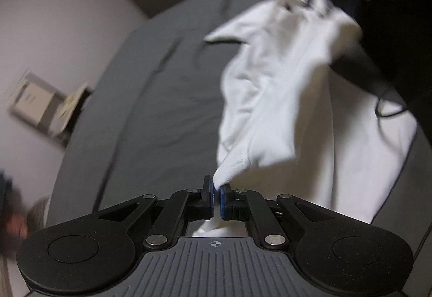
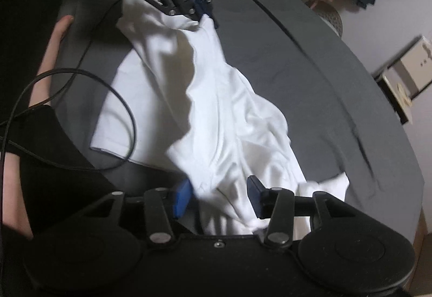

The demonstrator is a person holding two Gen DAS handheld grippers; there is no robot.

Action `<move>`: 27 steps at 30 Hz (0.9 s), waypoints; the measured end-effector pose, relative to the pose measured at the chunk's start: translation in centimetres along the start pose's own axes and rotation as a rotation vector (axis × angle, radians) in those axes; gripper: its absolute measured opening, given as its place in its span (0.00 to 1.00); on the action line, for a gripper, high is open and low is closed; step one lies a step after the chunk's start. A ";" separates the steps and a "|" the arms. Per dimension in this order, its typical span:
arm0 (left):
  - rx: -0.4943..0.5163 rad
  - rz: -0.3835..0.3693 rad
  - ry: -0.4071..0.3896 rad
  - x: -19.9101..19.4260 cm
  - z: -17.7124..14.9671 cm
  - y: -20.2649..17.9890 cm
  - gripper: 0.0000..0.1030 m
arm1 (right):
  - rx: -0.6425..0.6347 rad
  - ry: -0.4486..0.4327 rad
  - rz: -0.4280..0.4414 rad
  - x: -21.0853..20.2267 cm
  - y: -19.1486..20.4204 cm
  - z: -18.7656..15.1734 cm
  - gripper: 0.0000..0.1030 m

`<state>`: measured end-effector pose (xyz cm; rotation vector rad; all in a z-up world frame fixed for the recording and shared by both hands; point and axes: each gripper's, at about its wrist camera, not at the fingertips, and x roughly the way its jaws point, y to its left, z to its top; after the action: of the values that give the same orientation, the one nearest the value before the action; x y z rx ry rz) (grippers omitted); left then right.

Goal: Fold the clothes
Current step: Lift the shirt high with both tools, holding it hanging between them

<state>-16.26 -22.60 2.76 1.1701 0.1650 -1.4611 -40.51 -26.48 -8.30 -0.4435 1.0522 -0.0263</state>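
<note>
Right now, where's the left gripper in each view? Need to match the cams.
Left wrist: left gripper bottom centre, jaws shut on a corner of the white garment.
Right wrist: same gripper top centre, pinching the garment's far end.
Shared landmark: grey bed sheet under the garment.

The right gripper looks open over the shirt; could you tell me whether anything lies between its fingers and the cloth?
Nothing visible does. The right gripper is open with the white shirt bunched directly between its blue pads. The black cable loops over the shirt's flat part, off to one side. The left gripper already pinches the far end.
</note>
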 end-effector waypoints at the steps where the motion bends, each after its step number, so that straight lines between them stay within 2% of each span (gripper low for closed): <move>1: -0.036 0.017 -0.002 -0.6 -0.2 0.1 0.04 | -0.028 0.005 -0.026 0.2 0.6 0.2 0.43; 6: -0.246 0.109 -0.006 -2.2 -0.9 2.0 0.04 | -0.156 0.009 -0.205 1.8 3.0 1.5 0.43; 9: -0.326 0.184 -0.001 -2.8 -2.2 3.3 0.04 | -0.252 -0.028 -0.387 3.9 3.4 2.1 0.43; 10: -0.348 0.211 0.004 -2.7 -2.6 3.6 0.04 | -0.258 -0.056 -0.463 4.3 3.2 2.3 0.43; 11: -0.369 0.235 0.012 -2.7 -2.9 3.9 0.04 | -0.240 -0.076 -0.494 4.4 2.6 2.6 0.43; 15: -0.400 0.276 0.038 -2.6 -4.5 4.2 0.04 | -0.214 -0.020 -0.213 4.0 0.5 3.1 0.43; 16: -0.401 0.280 0.041 -2.4 -4.8 4.1 0.04 | -0.215 -0.011 -0.192 4.1 0.3 3.0 0.43; 21: -0.434 0.291 0.034 -1.8 -5.7 3.7 0.04 | -0.217 0.016 -0.157 4.9 0.4 2.9 0.40; 25: -0.506 0.300 0.020 -1.4 -5.9 3.6 0.04 | -0.254 -0.001 -0.202 5.5 2.4 3.0 0.38; 26: -0.520 0.302 0.016 -1.4 -5.8 3.4 0.04 | -0.275 0.005 -0.248 5.9 3.0 3.0 0.31; 27: -0.532 0.304 0.011 -1.4 -5.9 3.4 0.04 | -0.284 0.007 -0.292 6.2 3.3 3.1 0.19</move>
<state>-10.59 -18.65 2.64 0.7298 0.3448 -1.0536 -35.40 -23.90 -13.41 -0.8534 0.9937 -0.1395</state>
